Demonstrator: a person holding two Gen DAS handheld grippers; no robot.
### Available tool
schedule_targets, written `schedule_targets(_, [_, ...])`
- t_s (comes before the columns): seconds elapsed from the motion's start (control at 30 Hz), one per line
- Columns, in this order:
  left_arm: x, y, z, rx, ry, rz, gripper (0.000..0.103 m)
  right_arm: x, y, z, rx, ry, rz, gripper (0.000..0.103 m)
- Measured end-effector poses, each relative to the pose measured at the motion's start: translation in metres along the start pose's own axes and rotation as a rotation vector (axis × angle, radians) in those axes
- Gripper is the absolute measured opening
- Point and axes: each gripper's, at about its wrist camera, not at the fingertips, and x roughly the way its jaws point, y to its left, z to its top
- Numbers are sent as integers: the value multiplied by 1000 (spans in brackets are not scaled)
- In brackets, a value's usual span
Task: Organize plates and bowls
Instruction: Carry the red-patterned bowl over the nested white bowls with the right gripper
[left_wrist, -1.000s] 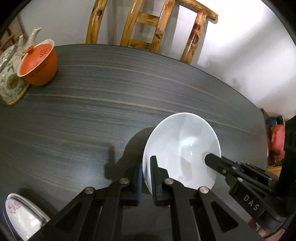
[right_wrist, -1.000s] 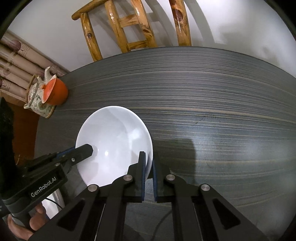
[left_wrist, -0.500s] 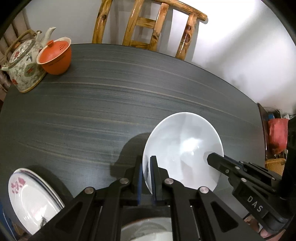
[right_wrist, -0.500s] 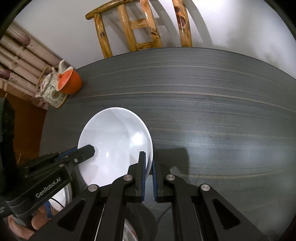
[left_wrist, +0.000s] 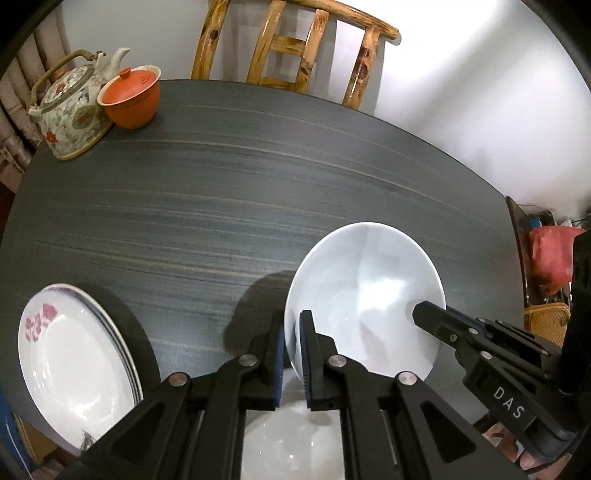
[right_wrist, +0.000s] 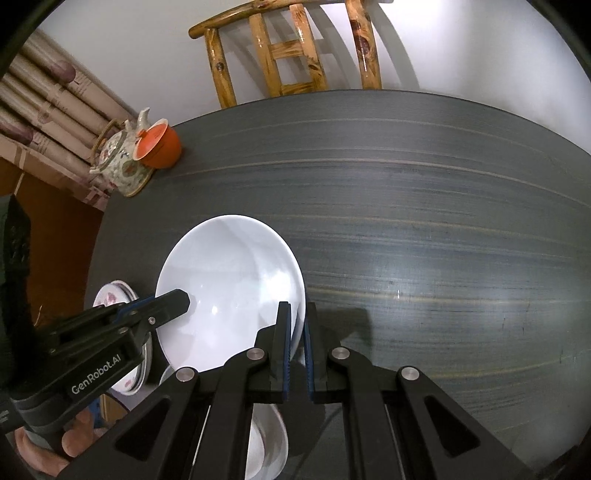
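A plain white bowl (left_wrist: 365, 291) hangs above the dark table (left_wrist: 221, 177), held by its rim on both sides. My left gripper (left_wrist: 292, 325) is shut on the bowl's left rim; in the same view my right gripper (left_wrist: 423, 309) grips the opposite rim. In the right wrist view the bowl (right_wrist: 229, 284) sits left of centre, with my right gripper (right_wrist: 297, 314) shut on its right rim and my left gripper (right_wrist: 183, 297) on its left. A stack of flowered plates (left_wrist: 74, 362) lies at the near left. A second white bowl (left_wrist: 291, 443) shows below the fingers.
A floral teapot (left_wrist: 70, 107) and an orange lidded cup (left_wrist: 129, 96) stand at the table's far left corner. A wooden chair (left_wrist: 295, 48) is behind the far edge. Clutter with a red bag (left_wrist: 550, 254) lies beyond the table's right end.
Both grippers have carried the white bowl up and back toward the near edge. The flowered plates and a second white bowl have come into view below.
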Motion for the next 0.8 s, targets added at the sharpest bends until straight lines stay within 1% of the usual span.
schedule_targets(0.23, [-20, 0, -26, 6, -19, 3, 7, -14, 6, -23, 0, -16, 6, 7])
schedule_targets(0.6, [-44, 6, -70, 1, -43, 12, 7, -35, 28, -69, -13, -35, 7, 8])
schedule_targets(0.8, [-48, 15, -92, -5, -32, 16, 7, -39, 39, -90, -26, -35, 17, 8])
